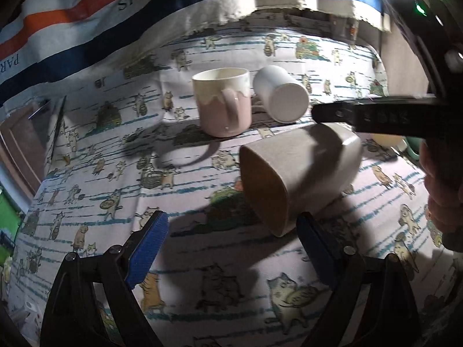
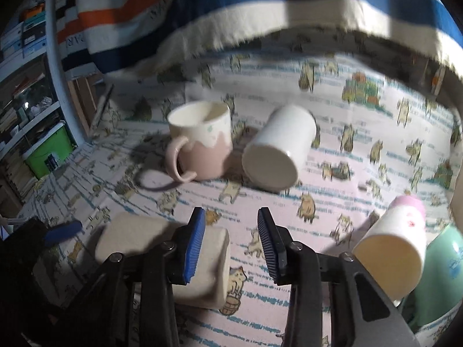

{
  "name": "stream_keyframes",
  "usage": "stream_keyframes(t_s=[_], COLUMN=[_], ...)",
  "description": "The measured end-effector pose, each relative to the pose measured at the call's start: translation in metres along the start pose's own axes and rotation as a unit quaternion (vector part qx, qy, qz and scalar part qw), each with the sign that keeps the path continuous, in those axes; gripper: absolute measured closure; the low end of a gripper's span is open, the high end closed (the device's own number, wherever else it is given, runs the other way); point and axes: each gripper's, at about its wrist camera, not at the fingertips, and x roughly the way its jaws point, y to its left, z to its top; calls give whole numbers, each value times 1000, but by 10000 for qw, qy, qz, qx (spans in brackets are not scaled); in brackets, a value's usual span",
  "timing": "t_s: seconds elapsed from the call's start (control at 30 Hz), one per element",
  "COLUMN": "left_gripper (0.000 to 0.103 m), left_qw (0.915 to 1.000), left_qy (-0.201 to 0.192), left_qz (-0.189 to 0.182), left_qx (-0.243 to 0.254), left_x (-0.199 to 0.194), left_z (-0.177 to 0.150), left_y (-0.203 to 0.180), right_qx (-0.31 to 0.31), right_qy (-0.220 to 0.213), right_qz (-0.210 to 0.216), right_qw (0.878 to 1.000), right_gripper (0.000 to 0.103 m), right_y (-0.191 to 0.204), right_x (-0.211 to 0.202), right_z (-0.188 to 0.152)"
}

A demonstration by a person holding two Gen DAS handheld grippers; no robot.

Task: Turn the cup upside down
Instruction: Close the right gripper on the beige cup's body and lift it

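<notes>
A beige cup [image 1: 301,170] lies on its side on the cat-print cloth, its brown base toward my left gripper [image 1: 231,245], which is open and empty just in front of it. The same cup shows low left in the right wrist view [image 2: 130,237], partly behind my left finger. My right gripper [image 2: 231,245] is open and empty above the cloth; it shows as a dark bar in the left wrist view [image 1: 370,115]. A pink mug [image 1: 221,102] stands upright. A white cup [image 1: 282,98] lies on its side beside it.
A cream cup with a pink end [image 2: 396,240] lies on its side at the right, against a green cup [image 2: 439,277]. A striped cloth [image 1: 115,8] hangs along the back. Shelves and a green bin [image 2: 47,153] stand off the table's left.
</notes>
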Motion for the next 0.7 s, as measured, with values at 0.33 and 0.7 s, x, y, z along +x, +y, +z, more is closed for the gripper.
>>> stream_keyframes(t_s=[0.33, 0.7], left_gripper=[16, 39], left_qw=[9999, 9998], left_qy=[-104, 40], left_qz=[76, -132], left_qx=[-24, -135], left_x=[7, 13], left_z=[9, 18], left_y=[10, 12], right_qx=[-64, -128], right_qy=[25, 333], right_qz=[-105, -163], right_qw=[9999, 9992], right_gripper=[65, 65], right_y=[-11, -12], right_x=[-22, -15], right_z=[-11, -35])
